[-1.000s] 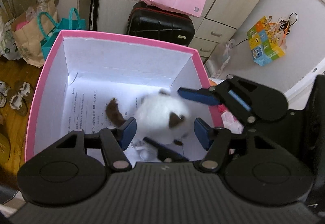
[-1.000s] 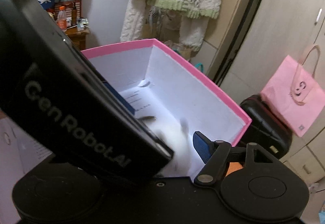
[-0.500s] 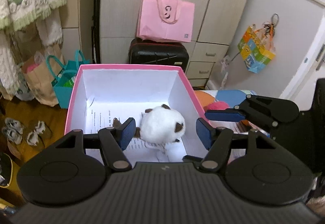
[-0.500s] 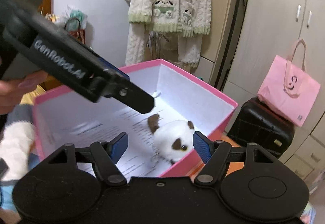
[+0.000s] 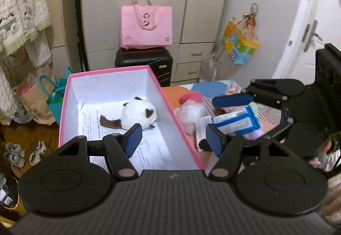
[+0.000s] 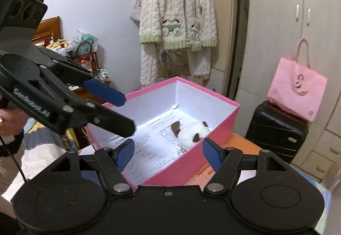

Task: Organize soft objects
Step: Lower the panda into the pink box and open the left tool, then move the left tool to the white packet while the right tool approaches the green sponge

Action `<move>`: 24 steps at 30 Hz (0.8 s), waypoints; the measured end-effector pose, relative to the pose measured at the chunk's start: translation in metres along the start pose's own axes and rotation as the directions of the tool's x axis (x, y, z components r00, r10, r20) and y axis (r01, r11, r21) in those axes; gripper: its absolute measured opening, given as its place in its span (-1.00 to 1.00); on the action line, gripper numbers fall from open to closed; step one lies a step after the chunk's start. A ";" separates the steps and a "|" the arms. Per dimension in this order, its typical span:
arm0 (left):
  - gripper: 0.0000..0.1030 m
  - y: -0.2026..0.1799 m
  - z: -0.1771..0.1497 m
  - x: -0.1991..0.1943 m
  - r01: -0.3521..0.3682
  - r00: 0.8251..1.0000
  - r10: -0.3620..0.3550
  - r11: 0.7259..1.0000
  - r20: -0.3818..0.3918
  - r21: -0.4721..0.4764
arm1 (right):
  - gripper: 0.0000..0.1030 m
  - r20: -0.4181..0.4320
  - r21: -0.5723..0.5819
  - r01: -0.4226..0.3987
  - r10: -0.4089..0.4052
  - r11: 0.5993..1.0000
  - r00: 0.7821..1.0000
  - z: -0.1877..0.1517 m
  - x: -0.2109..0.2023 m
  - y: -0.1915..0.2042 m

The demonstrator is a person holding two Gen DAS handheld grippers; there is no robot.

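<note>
A white and brown plush cat (image 5: 138, 114) lies inside the pink box (image 5: 170, 111) on printed paper; it also shows in the right wrist view (image 6: 191, 131) within the same box (image 6: 226, 126). My left gripper (image 5: 172, 139) is open and empty, above the box's right wall. My right gripper (image 6: 168, 154) is open and empty over the box's near corner; it shows in the left wrist view (image 5: 223, 113) above a pile of soft things (image 5: 191, 111) and a blue and white pack (image 5: 236, 122) on the bed.
A black suitcase (image 5: 145, 64) with a pink bag (image 5: 147, 26) on it stands behind the box by the wardrobe. Paper and teal bags (image 5: 42, 96) and shoes lie on the floor at left. A knitted robe (image 6: 179, 22) hangs on the wall.
Both grippers have pulled up and back from the box. The plush cat was let go and now lies inside. My left gripper has swung right, bringing the pile on the bed into view.
</note>
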State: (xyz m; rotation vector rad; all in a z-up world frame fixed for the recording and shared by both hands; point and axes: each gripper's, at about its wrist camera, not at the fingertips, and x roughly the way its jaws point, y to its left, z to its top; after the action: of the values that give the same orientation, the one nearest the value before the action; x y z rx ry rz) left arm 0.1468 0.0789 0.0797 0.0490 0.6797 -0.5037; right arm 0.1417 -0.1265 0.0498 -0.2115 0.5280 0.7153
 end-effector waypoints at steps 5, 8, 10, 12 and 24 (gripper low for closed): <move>0.27 -0.026 -0.008 -0.020 0.034 0.999 -0.036 0.997 0.019 0.068 | 0.45 0.032 -0.031 0.105 -0.104 0.994 0.994 -0.012 -0.035 0.006; 0.27 -0.044 -0.015 -0.026 0.042 0.999 -0.045 0.993 0.027 0.114 | 0.45 0.038 -0.047 0.160 -0.158 0.986 0.987 -0.023 -0.053 0.007; 0.27 -0.054 -0.020 -0.028 0.049 0.998 -0.053 0.989 0.027 0.138 | 0.45 0.038 -0.044 0.177 -0.175 0.983 0.984 -0.030 -0.064 0.007; 0.27 -0.064 -0.023 -0.028 0.059 0.998 -0.063 0.986 0.023 0.156 | 0.45 0.040 -0.046 0.198 -0.196 0.979 0.980 -0.037 -0.074 0.007; 0.24 -0.116 -0.048 -0.006 0.085 0.996 -0.083 0.958 -0.020 0.273 | 0.46 0.042 0.004 0.246 -0.246 0.969 0.968 -0.087 -0.102 0.002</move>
State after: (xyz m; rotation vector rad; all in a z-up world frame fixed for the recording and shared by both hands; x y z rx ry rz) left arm 0.0606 -0.0109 0.0600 0.2836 0.6183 -0.6780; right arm 0.0421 -0.2149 0.0297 -0.2581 0.4517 0.4774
